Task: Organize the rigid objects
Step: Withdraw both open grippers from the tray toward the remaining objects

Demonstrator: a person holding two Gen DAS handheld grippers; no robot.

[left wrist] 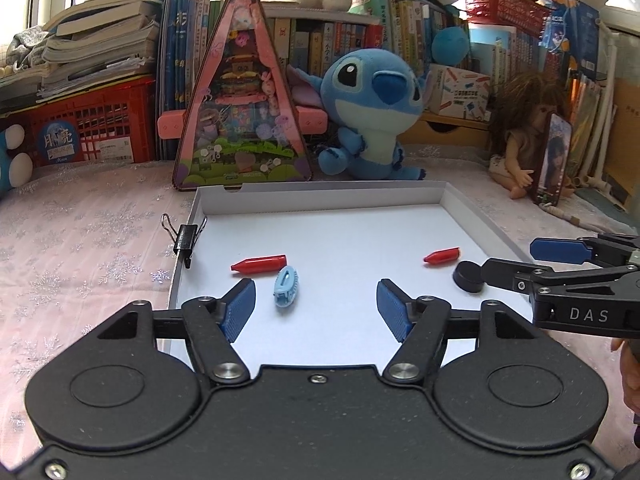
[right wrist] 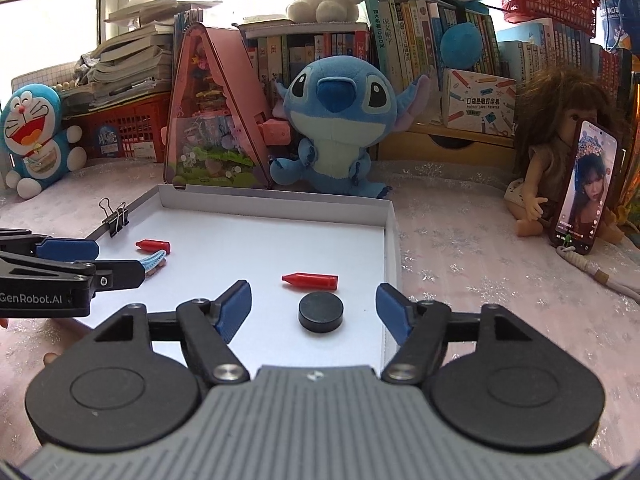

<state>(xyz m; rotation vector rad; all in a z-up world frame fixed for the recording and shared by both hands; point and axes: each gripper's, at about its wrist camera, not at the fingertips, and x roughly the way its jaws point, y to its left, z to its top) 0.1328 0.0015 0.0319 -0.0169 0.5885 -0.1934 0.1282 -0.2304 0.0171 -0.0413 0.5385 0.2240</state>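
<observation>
A shallow white tray [left wrist: 320, 190] [right wrist: 390, 240] lies on the table. In it are two red caps, one on the left [left wrist: 259, 264] [right wrist: 153, 245] and one on the right [left wrist: 442, 256] [right wrist: 310, 281], a light blue hair clip [left wrist: 285, 286] [right wrist: 154, 262] and a black puck [left wrist: 468, 277] [right wrist: 321, 312]. A black binder clip [left wrist: 185, 238] [right wrist: 116, 216] grips the tray's left wall. My left gripper [left wrist: 316, 310] [right wrist: 116, 260] is open and empty, with the hair clip just ahead of its left finger. My right gripper [right wrist: 314, 312] [left wrist: 520, 260] is open around the puck without touching it.
A pink triangular toy box [left wrist: 240, 100], a blue plush [left wrist: 372, 112], a doll [right wrist: 560, 160] with a phone [right wrist: 584, 188] leaning on it, red baskets and shelves of books stand behind the tray. A Doraemon plush [right wrist: 36, 136] sits at far left.
</observation>
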